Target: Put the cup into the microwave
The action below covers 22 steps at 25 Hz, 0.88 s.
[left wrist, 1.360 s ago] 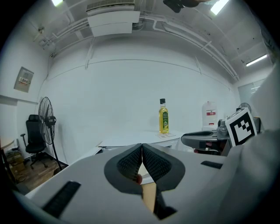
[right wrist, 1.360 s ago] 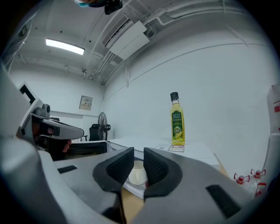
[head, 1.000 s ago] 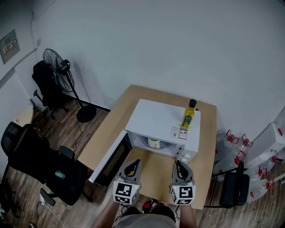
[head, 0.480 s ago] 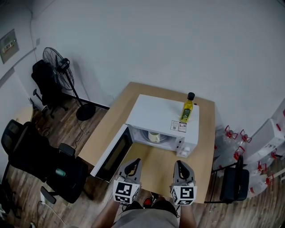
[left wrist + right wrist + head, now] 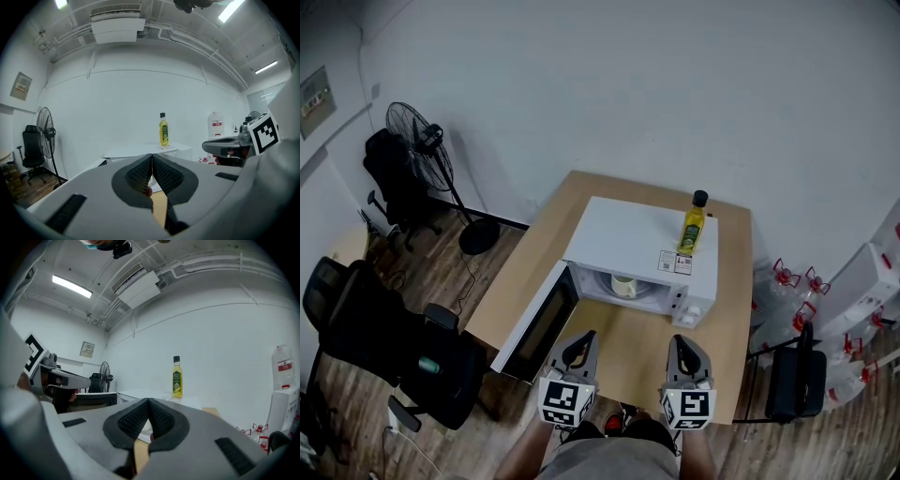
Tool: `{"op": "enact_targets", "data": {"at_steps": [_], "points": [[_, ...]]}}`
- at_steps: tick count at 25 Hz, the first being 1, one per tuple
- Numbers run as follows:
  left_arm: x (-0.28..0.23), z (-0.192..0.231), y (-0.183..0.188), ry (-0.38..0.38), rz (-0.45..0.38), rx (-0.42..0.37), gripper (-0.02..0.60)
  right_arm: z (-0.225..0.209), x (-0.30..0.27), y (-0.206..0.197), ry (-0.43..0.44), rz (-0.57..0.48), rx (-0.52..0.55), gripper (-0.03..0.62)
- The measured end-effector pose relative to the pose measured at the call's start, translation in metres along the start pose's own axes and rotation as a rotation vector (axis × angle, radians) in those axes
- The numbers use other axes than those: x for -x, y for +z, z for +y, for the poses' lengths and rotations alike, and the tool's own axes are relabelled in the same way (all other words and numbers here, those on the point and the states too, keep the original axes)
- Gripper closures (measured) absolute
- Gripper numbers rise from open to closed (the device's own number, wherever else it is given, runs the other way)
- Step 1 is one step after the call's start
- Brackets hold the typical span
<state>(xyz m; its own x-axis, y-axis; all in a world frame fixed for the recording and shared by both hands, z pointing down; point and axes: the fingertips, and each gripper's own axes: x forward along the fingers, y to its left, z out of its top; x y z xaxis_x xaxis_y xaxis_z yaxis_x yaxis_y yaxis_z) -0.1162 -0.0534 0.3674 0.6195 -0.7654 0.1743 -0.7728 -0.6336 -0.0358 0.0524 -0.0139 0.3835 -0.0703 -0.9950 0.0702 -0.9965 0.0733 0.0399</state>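
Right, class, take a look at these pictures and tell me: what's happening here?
A person stands at a wooden table with a gripper in each hand. The cup already sits inside the white microwave, whose door hangs open at the left. The left gripper and right gripper are both empty, jaws together, held short of the microwave's front. A bottle of yellow liquid stands on top.

The head view looks steeply down from well above the desk (image 5: 546,230) and microwave (image 5: 628,239). The gripper views sit close behind the left tongs (image 5: 152,157) and right tongs (image 5: 148,401), facing level toward the microwave; all three views share the oil bottle (image 5: 692,230) (image 5: 163,131) (image 5: 176,378).
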Motion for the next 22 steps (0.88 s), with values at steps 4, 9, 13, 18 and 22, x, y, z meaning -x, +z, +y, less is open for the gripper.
{"op": "enact_targets", "data": {"at_steps": [4,9,13,18,22], "points": [[-0.0025,0.0002,-0.0026,-0.003,0.006,0.002,0.557,0.0006,-0.0021,-0.0013,0.002,0.004,-0.004,0.577],[-0.0031,-0.0014,-0.0025,-0.007,0.007,0.002,0.557,0.0006,-0.0021,-0.0016,0.004,0.006,-0.005,0.577],[-0.0027,-0.0026,-0.0016,-0.009,0.005,0.001,0.557,0.0009,-0.001,-0.0017,0.005,0.006,-0.006,0.577],[-0.0034,-0.0044,-0.0009,-0.011,0.003,-0.002,0.557,0.0007,-0.0005,-0.0017,0.006,0.004,-0.006,0.577],[-0.0027,-0.0052,-0.0016,-0.011,0.006,-0.003,0.557,0.0015,0.0002,-0.0021,0.014,0.001,-0.002,0.577]]}}
